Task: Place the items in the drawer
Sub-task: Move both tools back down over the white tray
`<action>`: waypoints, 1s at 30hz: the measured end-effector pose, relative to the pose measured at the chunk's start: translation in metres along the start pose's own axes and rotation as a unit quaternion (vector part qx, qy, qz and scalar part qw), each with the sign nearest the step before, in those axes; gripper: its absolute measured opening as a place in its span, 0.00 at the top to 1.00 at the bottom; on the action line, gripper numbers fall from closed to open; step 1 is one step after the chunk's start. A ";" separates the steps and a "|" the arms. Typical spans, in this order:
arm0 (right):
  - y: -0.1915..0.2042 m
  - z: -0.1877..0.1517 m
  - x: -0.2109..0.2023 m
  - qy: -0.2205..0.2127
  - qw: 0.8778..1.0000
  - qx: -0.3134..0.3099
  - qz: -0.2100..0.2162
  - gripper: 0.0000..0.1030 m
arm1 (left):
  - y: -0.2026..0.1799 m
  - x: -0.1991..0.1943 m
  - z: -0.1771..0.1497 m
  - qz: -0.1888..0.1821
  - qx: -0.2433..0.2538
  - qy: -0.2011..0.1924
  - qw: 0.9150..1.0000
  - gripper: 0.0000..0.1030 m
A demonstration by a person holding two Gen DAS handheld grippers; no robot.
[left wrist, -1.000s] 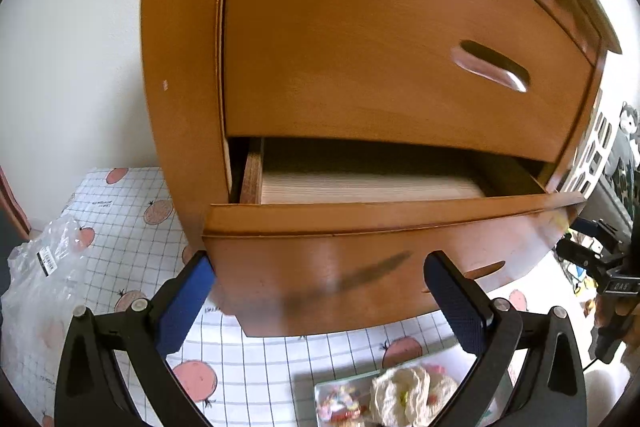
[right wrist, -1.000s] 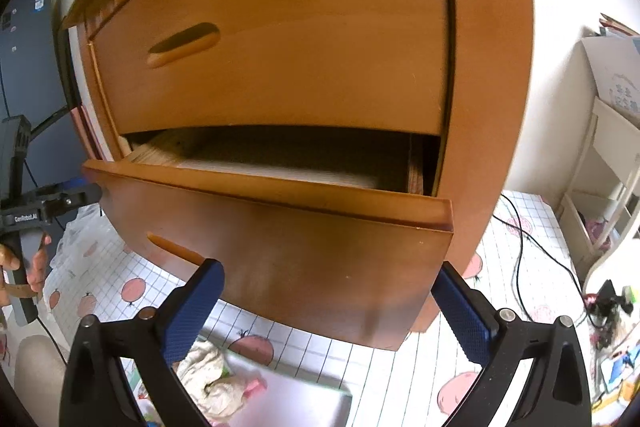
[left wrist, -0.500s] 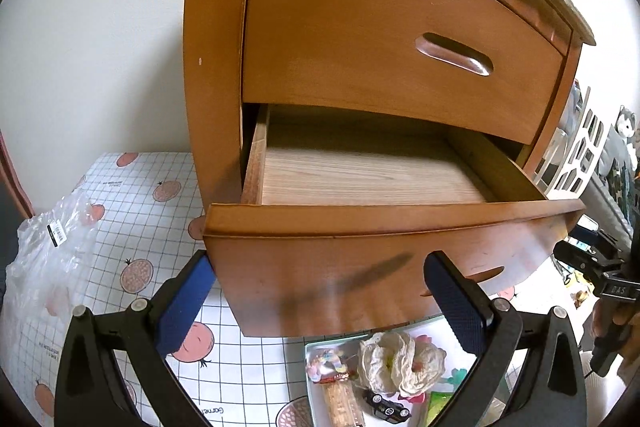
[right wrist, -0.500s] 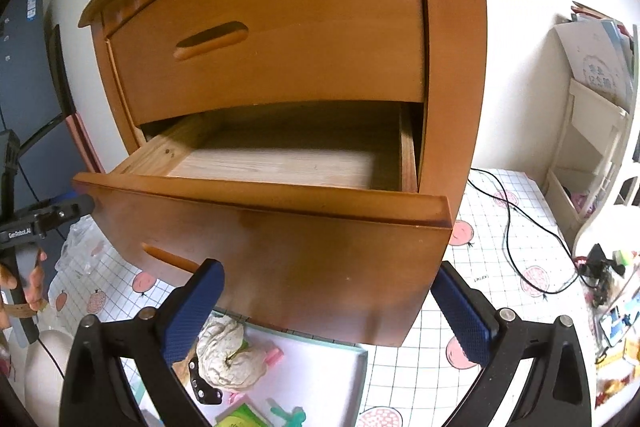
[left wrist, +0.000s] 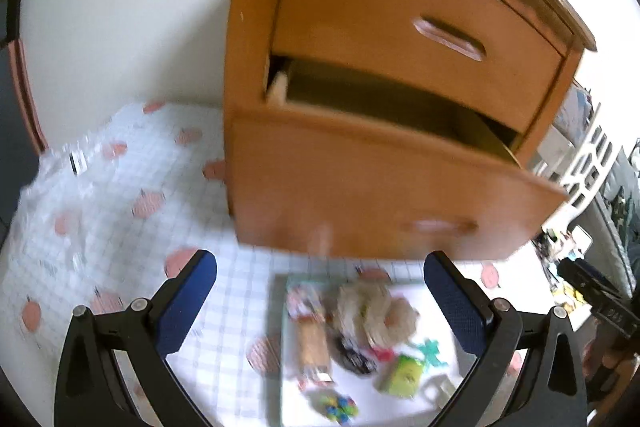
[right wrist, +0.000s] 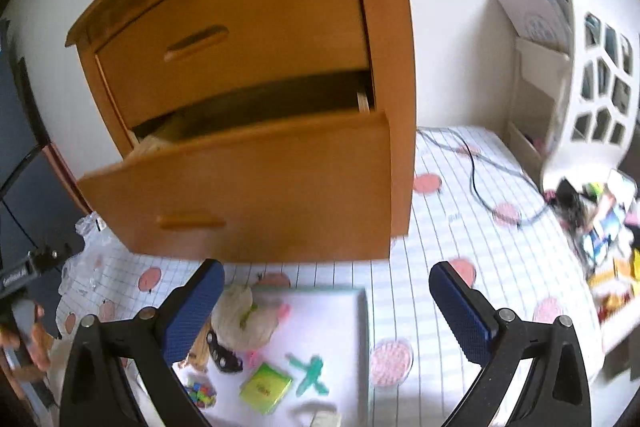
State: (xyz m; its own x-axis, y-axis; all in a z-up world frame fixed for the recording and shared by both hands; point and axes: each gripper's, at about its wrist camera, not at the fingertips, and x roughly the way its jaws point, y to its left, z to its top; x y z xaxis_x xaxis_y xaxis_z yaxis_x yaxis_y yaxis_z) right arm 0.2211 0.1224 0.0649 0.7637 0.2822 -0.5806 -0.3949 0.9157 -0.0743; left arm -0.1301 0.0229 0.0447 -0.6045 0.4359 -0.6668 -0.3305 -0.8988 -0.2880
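Lower drawer (right wrist: pixel 256 187) of wooden cabinet (right wrist: pixel 384 27) pulled out, interior mostly hidden. Tray (right wrist: pixel 344 323) of small items on tabletop (right wrist: pixel 460 239) just in front of cabinet. Left tongs (left wrist: pixel 320 291) and right tongs (right wrist: pixel 326 299) both spread wide, empty, above tray.

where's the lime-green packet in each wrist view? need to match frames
Left wrist: lime-green packet sits low and right of centre on the white tray, between the fingers of the open left tool.
Right wrist: lime-green packet sits bottom centre-left, just left of the teal cross-shaped toy.
Shared landmark: the open lower drawer above the tray.
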 end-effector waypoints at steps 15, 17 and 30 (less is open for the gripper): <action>0.012 -0.101 0.041 0.159 0.984 0.059 -0.054 0.00 | -0.010 0.051 -0.111 0.014 -0.024 0.138 0.990 0.00; 0.007 -0.111 0.047 0.179 0.979 0.072 -0.060 0.00 | -0.009 0.057 -0.117 0.011 -0.032 0.150 0.988 0.00; -0.001 -0.140 0.071 0.265 0.952 0.131 -0.073 0.21 | -0.014 0.084 -0.143 -0.008 -0.064 0.220 0.973 0.05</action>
State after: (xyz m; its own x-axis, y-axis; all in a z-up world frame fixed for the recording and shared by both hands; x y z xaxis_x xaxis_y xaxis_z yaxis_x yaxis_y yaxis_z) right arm 0.2041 0.1010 -0.0896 0.4086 0.0252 -0.9124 -0.1091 0.9938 -0.0214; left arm -0.0725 0.0657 -0.1059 -0.2219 0.4135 -0.8831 -0.2282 -0.9025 -0.3652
